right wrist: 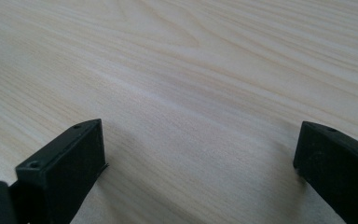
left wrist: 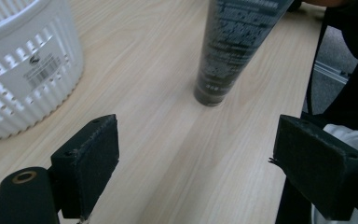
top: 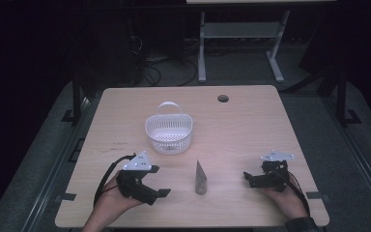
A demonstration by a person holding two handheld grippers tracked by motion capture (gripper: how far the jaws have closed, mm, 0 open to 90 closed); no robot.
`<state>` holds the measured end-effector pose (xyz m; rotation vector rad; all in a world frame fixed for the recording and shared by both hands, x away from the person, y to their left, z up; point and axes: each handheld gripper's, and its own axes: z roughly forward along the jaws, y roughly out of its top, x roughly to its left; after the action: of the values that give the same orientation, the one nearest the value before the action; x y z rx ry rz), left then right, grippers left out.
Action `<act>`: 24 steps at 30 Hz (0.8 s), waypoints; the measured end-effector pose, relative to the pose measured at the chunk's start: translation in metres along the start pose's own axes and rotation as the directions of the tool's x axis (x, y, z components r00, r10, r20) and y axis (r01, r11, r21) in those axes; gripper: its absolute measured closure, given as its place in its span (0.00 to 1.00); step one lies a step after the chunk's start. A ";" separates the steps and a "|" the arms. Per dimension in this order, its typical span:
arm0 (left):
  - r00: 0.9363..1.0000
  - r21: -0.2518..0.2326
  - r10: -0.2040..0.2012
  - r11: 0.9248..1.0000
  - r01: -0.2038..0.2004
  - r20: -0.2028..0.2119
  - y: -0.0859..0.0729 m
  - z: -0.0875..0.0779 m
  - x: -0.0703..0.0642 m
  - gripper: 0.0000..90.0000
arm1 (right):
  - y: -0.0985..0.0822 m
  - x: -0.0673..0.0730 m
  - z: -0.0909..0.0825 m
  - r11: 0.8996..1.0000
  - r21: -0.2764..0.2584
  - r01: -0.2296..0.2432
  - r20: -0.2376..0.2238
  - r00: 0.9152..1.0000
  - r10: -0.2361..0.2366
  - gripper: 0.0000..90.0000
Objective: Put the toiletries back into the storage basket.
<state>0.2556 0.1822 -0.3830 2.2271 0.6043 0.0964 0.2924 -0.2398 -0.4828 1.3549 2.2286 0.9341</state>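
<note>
Your left gripper [top: 155, 189], jaws spread wide and empty, sits nearer than your equally open right gripper [top: 249, 180] to the dark tube [top: 201, 178], which lies lengthwise just right of it, cap end toward you, before the white basket [top: 169, 131].

A dark grey tube [top: 201, 178] lies flat on the light wooden table [top: 251, 125], at about 6 o'clock from the white basket [top: 169, 134]. It is fat and round at the near end and thin and flat at the far end, which points to 12 o'clock. In the left gripper view, tiny white print covers the tube [left wrist: 228, 46]. Nothing touches it.
</note>
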 end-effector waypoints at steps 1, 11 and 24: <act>1.000 0.001 0.003 1.000 -0.003 0.006 0.003 0.000 -0.001 0.15 | 0.000 0.000 0.000 1.000 0.000 -0.001 0.000 1.000 0.001 0.02; 0.998 0.030 0.044 0.999 -0.045 0.046 0.034 0.006 -0.009 0.15 | 0.000 0.000 0.000 1.000 0.000 0.000 0.000 1.000 0.000 0.02; 0.994 0.058 0.077 0.995 -0.081 0.076 0.069 0.017 -0.016 0.15 | 0.000 0.000 0.000 1.000 0.000 -0.002 0.001 1.000 0.002 0.02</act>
<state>0.2733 0.1247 -0.3426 2.3031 0.4849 0.0360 0.2924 -0.2398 -0.4828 1.3571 2.2271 0.9340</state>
